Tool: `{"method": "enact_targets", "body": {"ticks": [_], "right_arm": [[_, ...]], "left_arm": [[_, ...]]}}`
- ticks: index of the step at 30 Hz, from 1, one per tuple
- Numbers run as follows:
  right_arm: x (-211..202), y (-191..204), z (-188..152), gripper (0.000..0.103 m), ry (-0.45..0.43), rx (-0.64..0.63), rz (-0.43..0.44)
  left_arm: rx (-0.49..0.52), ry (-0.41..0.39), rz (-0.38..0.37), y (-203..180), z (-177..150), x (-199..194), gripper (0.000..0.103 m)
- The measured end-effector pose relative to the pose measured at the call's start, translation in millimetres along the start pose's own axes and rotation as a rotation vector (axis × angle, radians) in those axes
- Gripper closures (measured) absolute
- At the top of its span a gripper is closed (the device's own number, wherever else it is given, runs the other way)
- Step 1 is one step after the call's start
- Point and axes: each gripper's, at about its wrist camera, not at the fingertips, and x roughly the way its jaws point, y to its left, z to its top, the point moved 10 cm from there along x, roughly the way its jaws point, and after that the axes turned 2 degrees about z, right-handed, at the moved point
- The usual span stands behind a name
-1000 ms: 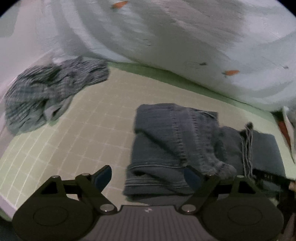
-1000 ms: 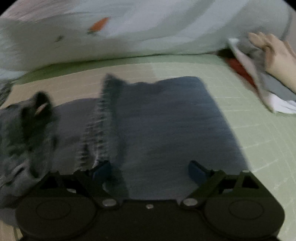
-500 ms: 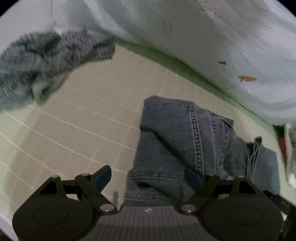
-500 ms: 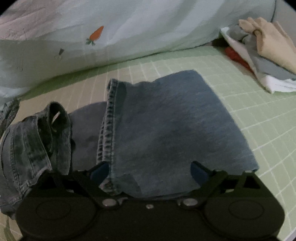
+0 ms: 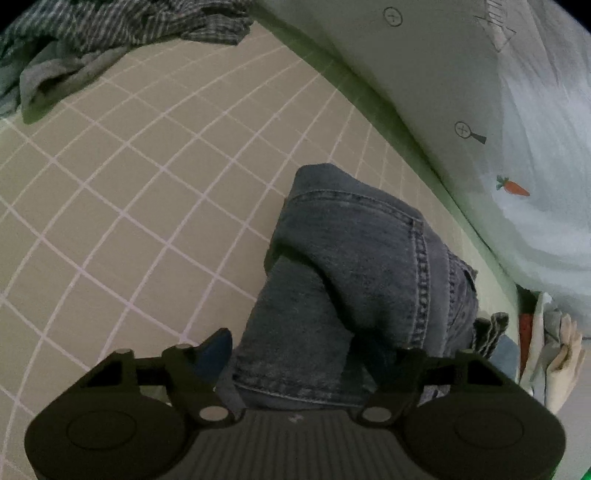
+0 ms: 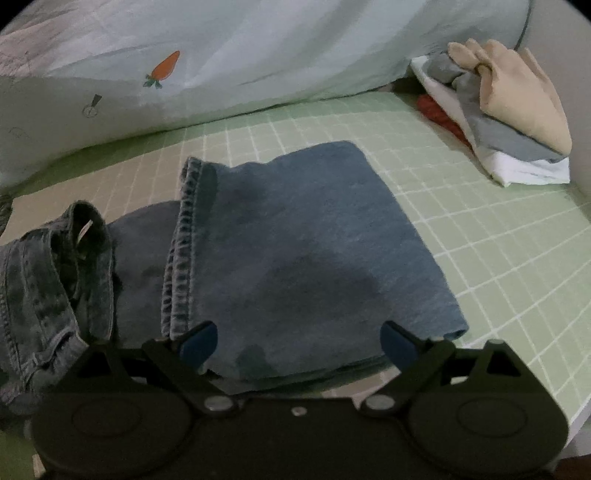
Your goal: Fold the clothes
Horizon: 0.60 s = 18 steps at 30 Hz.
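Jeans (image 6: 295, 258) lie half-folded, waist end bunched — left hand-held gripper (image 5: 310, 354) closing around it, right hand-held gripper (image 6: 299, 339) spread.

Jeans (image 5: 369, 266) under my fingers: dark blue-grey denim, the folded leg (image 6: 303, 251) a lighter blue. Mat (image 5: 129, 192) pale green, white grid. Quilt (image 6: 221, 66) pale blue with orange carrots; shirt (image 5: 110, 33) grey plaid.

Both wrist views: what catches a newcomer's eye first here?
The dark blue jeans, half folded, fill the middle of the green grid mat. The left gripper straddles their bunched end, jaws closing. Folded clothes are stacked at the far right, below a carrot-print quilt.
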Motion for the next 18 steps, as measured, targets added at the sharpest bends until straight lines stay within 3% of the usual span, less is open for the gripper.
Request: {"method": "enact_targets", "body": {"ticks": [3, 10, 14, 18], "right_arm": [[-1, -4, 2, 0.007, -0.020, -0.013, -0.046], [0, -19, 4, 0.007, -0.026, 0.033, -0.055], [-1, -28, 8, 0.007, -0.046, 0.058, -0.046], [-1, -41, 12, 0.007, -0.057, 0.080, -0.029]], "left_arm": [[-0.009, 0.001, -0.012, 1, -1, 0, 0.038], [-0.053, -0.039, -0.032, -2, 0, -11, 0.078], [0.006, -0.093, -0.016, -22, -2, -26, 0.083], [0.056, -0.141, -0.052, -54, -2, -45, 0.085]]}}
